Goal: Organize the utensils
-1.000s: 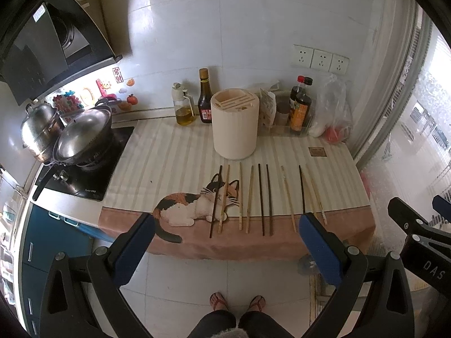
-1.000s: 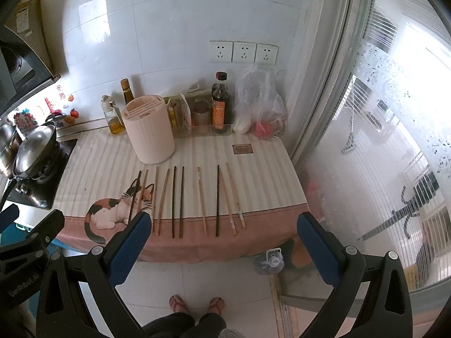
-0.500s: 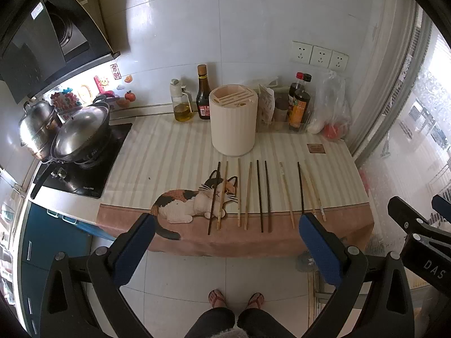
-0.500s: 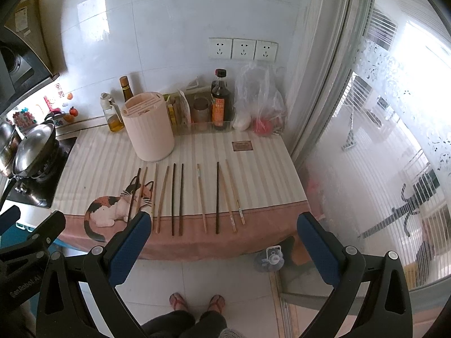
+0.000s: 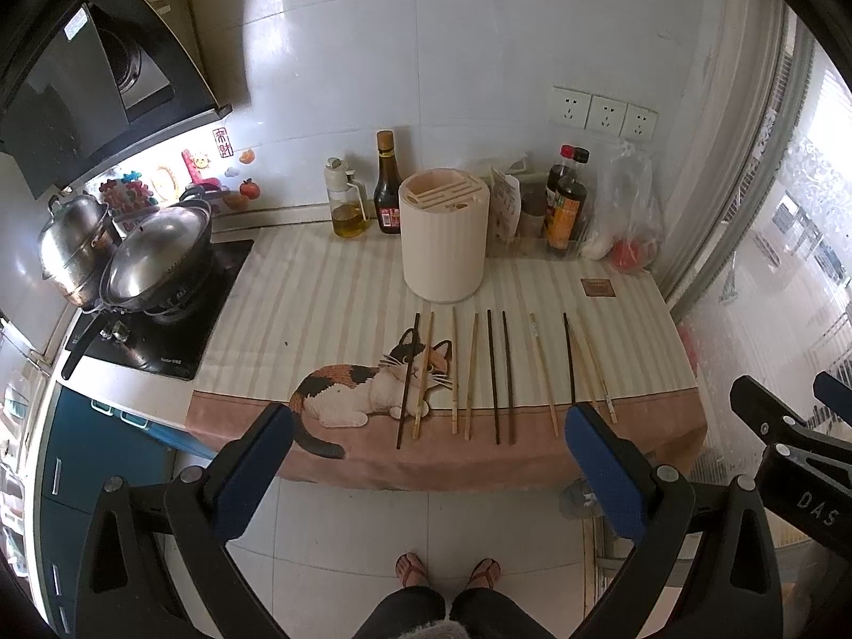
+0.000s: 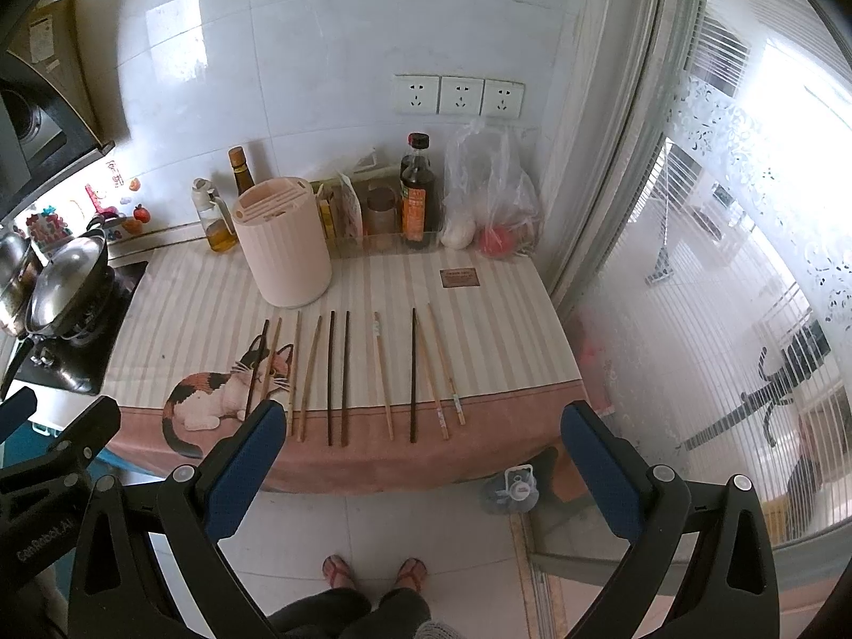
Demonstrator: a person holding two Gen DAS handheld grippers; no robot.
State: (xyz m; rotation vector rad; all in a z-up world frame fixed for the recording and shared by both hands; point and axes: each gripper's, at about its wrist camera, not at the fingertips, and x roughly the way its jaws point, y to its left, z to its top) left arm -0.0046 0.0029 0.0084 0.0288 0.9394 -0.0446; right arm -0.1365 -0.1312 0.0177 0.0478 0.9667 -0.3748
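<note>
Several chopsticks point(image 5: 498, 375) point(image 6: 338, 375), some dark and some pale wood, lie side by side across the front of a striped cloth with a cat print point(image 5: 367, 391) point(image 6: 213, 399). Behind them stands a cream cylindrical utensil holder point(image 5: 444, 234) point(image 6: 282, 242) with slots in its top. My left gripper point(image 5: 428, 458) hangs open in front of the counter edge, well short of the chopsticks. My right gripper point(image 6: 418, 458) is likewise open and holds nothing, back from the counter.
Oil and sauce bottles point(image 5: 386, 186) point(image 6: 418, 191) and a plastic bag point(image 6: 492, 197) line the tiled wall. Pots point(image 5: 154, 261) sit on a stove at the left. A glass door point(image 6: 719, 266) bounds the right. A person's feet point(image 5: 447, 570) stand on the floor tiles below.
Both grippers have risen or pulled back a little, so the counter sits slightly lower and smaller in view. Nothing on the counter has moved.
</note>
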